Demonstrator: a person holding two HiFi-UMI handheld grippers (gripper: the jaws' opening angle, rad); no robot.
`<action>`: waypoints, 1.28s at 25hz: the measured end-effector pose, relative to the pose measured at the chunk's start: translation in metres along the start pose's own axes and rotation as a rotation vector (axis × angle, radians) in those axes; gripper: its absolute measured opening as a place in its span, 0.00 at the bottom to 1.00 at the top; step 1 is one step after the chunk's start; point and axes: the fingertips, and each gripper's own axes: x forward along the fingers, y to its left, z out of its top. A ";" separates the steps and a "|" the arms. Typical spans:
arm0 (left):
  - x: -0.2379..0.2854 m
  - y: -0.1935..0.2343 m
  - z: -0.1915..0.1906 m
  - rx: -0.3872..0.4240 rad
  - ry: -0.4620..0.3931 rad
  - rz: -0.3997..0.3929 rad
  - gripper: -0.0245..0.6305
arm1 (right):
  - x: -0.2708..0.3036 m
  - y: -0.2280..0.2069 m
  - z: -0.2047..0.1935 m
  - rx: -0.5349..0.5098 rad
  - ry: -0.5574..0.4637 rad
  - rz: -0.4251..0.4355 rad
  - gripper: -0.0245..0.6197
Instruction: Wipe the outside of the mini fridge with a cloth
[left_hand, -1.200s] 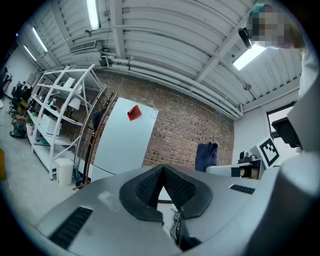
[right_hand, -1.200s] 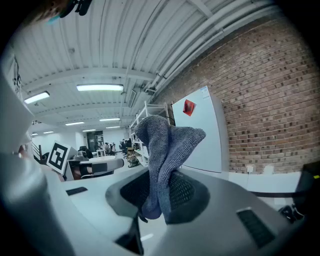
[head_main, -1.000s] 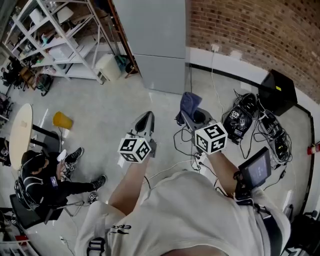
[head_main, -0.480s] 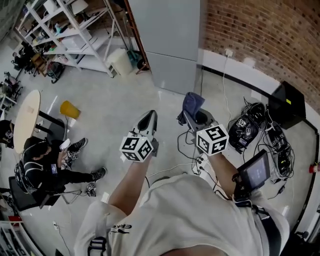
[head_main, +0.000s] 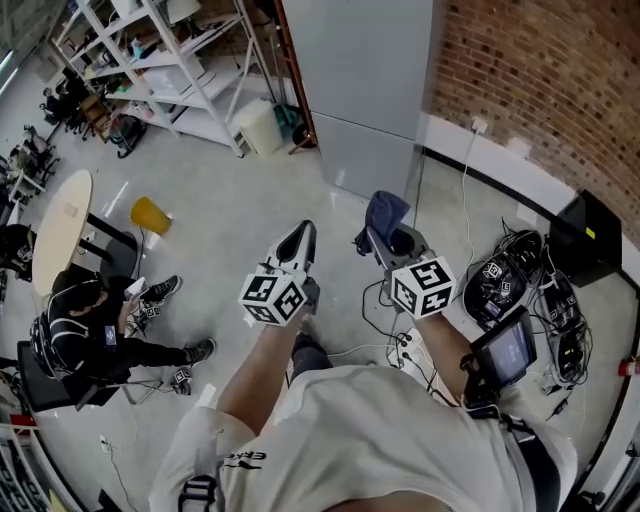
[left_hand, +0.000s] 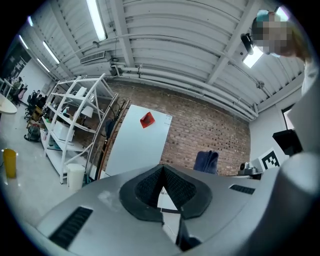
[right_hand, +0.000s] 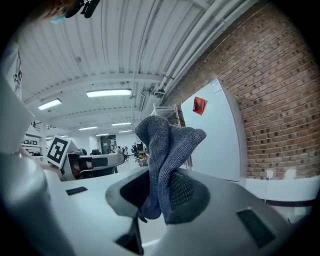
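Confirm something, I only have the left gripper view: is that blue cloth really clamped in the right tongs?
Observer: Yes, the right gripper view shows the cloth pinched between the right gripper's tongs, bunched upward.
Operator: Any floor hazards toward the fridge?
Observer: Head view shows tangled cables on the floor right of the fridge, by the brick wall.
Operator: Anyone close?
Observer: One seated person, far left in head view.

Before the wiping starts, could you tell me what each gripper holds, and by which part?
The right gripper pinches the blue cloth by its bunched lower end. The left gripper is shut on nothing.
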 end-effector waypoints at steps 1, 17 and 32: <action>0.006 0.008 0.003 -0.007 -0.003 -0.007 0.04 | 0.010 -0.002 0.002 -0.002 0.000 -0.002 0.17; 0.080 0.230 0.107 -0.011 -0.052 -0.130 0.04 | 0.253 0.026 0.071 -0.081 -0.019 -0.086 0.17; 0.151 0.350 0.167 -0.018 -0.100 -0.236 0.04 | 0.407 0.000 0.107 -0.136 -0.050 -0.157 0.17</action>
